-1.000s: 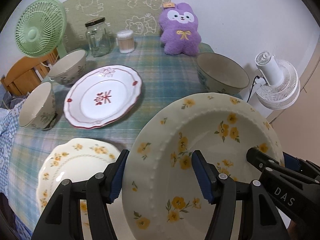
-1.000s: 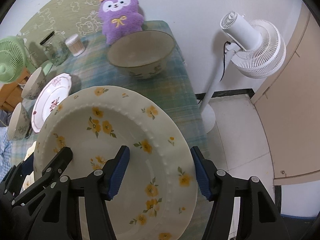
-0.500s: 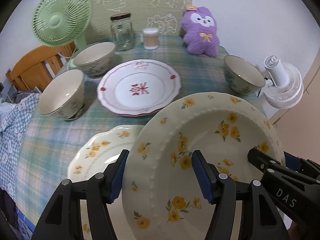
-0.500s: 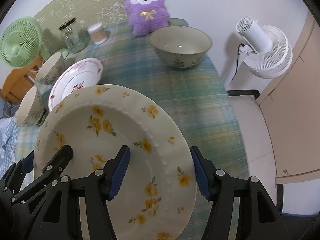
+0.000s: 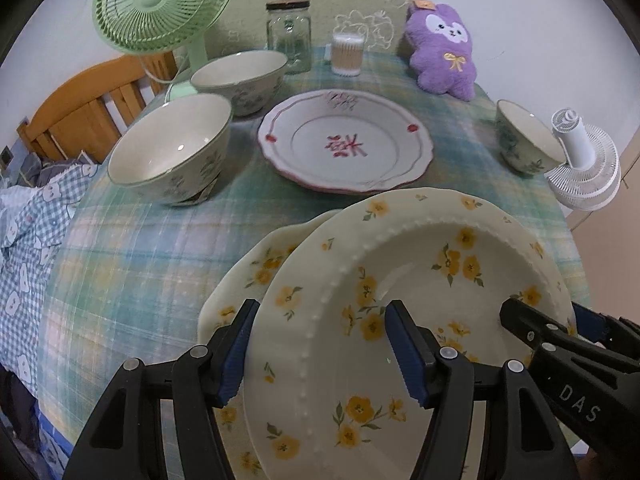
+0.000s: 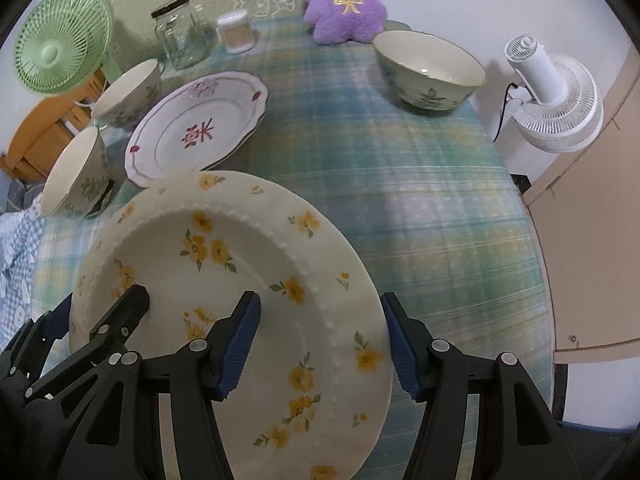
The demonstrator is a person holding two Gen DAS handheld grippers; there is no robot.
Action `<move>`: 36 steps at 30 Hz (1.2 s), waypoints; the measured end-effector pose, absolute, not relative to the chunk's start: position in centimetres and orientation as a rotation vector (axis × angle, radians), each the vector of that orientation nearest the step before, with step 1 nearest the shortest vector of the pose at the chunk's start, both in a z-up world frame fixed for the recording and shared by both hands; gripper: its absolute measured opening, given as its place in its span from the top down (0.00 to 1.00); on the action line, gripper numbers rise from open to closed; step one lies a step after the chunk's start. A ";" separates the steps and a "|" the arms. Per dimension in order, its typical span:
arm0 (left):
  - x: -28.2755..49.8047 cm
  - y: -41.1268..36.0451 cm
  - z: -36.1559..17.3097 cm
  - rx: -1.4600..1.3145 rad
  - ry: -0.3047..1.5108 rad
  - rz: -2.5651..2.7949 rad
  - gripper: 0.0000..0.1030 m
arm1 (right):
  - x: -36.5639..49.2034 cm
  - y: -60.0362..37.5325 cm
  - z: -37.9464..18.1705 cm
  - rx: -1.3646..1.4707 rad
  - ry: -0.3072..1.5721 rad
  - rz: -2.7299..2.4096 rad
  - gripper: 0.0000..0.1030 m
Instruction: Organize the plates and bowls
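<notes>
Both grippers hold one cream plate with yellow flowers (image 5: 420, 280) (image 6: 240, 264) by opposite rims. My left gripper (image 5: 320, 354) is shut on its left rim; my right gripper (image 6: 320, 346) is shut on its right rim. The plate hangs over a second yellow-flower plate (image 5: 248, 276) lying on the checked tablecloth (image 5: 152, 248), mostly hidden beneath it. A white plate with red pattern (image 5: 344, 144) (image 6: 196, 132) lies mid-table. Two green-rimmed bowls (image 5: 172, 148) (image 5: 240, 76) stand at the left, a third bowl (image 5: 524, 140) (image 6: 430, 68) at the right.
At the back stand a green fan (image 5: 160, 4), a glass jar (image 5: 289, 36), a cotton-swab tub (image 5: 347, 54) and a purple plush toy (image 5: 444, 52). A white fan (image 6: 556, 100) stands off the table's right edge. A wooden chair (image 5: 88, 112) is at left.
Both grippers have carried the held plate leftward and down, so it now overlaps the second yellow-flower plate. The bowls and red-pattern plate have not moved.
</notes>
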State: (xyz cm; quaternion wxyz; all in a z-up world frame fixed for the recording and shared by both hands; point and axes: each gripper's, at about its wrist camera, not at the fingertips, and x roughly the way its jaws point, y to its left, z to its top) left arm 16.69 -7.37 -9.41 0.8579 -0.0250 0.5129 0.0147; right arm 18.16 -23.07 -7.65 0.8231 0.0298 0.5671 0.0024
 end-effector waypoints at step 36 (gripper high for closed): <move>16.5 -7.0 -11.2 0.025 1.069 0.100 0.24 | 18.1 -21.2 -9.5 -0.017 1.230 0.049 0.52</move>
